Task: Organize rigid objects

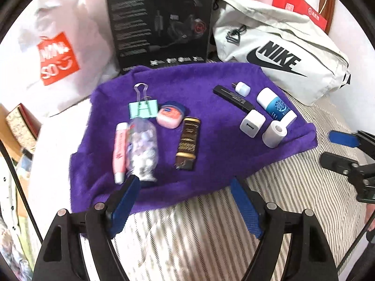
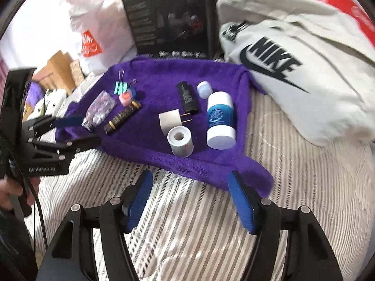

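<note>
A purple towel (image 1: pixel 201 89) lies spread on a striped bed cover (image 1: pixel 293 187) and carries two groups of small objects. The left group consists of a pink tube (image 1: pixel 120 152), a clear bag of small pieces (image 1: pixel 143 149) just beside it, a mint binder clip (image 1: pixel 143 109) at the far side, a round pink tin (image 1: pixel 170 117), and a dark brown bar with gold print (image 1: pixel 188 142). The right group, well apart from the left, consists of a black stick-shaped case (image 1: pixel 233 98), a small white-and-blue cap (image 1: pixel 242 89), a white bottle with a blue label (image 1: pixel 274 105) lying on its side, a white plug adapter (image 1: pixel 252 123), and a white tape roll (image 1: pixel 274 133). The left gripper (image 1: pixel 185 189) stands released over the near edge of the towel, with nothing between its blue pads. The right gripper (image 2: pixel 189 185) likewise stands released, empty, at the near right corner of the towel. Behind the towel stand a black product box (image 1: pixel 161 21), a white shopping bag (image 1: pixel 58 53), and a grey Nike bag (image 1: pixel 281 53).
</note>
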